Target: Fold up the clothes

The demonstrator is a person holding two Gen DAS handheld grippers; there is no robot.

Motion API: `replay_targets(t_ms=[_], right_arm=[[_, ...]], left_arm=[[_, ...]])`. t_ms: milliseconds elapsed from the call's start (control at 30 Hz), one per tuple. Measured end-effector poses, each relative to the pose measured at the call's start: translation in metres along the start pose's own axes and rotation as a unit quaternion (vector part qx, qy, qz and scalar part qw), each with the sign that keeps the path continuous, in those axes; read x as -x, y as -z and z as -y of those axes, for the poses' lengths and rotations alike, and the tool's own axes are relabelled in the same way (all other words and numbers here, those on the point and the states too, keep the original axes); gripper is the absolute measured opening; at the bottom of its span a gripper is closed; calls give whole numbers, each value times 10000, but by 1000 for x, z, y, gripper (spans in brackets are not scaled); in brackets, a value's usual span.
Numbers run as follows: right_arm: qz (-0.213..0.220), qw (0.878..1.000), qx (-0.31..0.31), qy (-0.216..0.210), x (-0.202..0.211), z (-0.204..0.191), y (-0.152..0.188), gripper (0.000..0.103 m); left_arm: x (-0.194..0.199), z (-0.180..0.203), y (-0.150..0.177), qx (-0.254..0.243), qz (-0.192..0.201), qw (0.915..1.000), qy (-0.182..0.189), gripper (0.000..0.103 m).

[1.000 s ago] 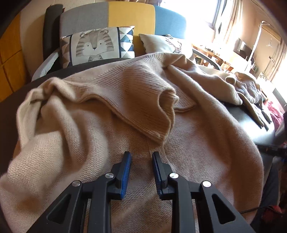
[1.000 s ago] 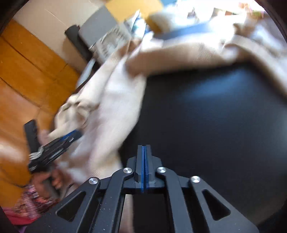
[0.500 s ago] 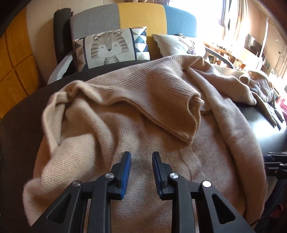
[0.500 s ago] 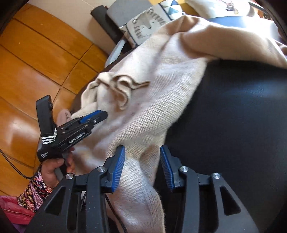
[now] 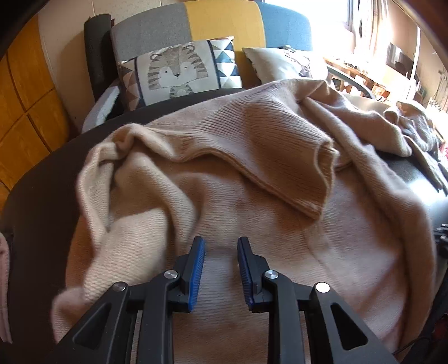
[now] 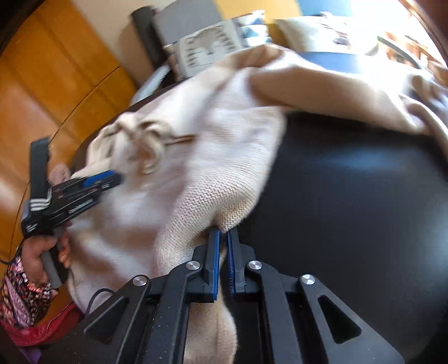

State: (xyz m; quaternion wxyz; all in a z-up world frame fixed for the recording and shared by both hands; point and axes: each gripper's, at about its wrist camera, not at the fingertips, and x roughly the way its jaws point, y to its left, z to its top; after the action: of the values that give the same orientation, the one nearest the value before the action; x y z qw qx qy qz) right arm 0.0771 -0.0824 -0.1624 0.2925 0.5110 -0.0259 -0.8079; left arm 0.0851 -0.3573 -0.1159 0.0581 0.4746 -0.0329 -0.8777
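Right gripper (image 6: 221,238), open half a second ago, now pinches the near edge of the beige sweater (image 5: 252,173) on the dark table (image 6: 350,196). Left gripper (image 5: 220,246) remains wide, empty. Fold can begin.

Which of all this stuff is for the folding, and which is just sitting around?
For the folding:
- beige sweater
- right gripper, pinching the sweater's edge
- left gripper, open above the sweater
- dark table the sweater lies on

Just sitting around:
- tiger cushion
- pale cushion
- sofa behind
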Motion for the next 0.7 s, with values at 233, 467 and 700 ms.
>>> replay_targets(t_ms=[233, 467, 700], right_arm=[[79, 9967, -711, 373, 21, 62, 10, 1], [70, 9956, -767, 538, 23, 75, 11, 1], [806, 9938, -750, 130, 52, 75, -7, 18]], left_arm=[[-7, -28, 1, 274, -220, 9994, -37, 28], [-10, -50, 11, 531, -475, 9971, -254, 28], [12, -41, 2, 909, -121, 9950, 406, 28]])
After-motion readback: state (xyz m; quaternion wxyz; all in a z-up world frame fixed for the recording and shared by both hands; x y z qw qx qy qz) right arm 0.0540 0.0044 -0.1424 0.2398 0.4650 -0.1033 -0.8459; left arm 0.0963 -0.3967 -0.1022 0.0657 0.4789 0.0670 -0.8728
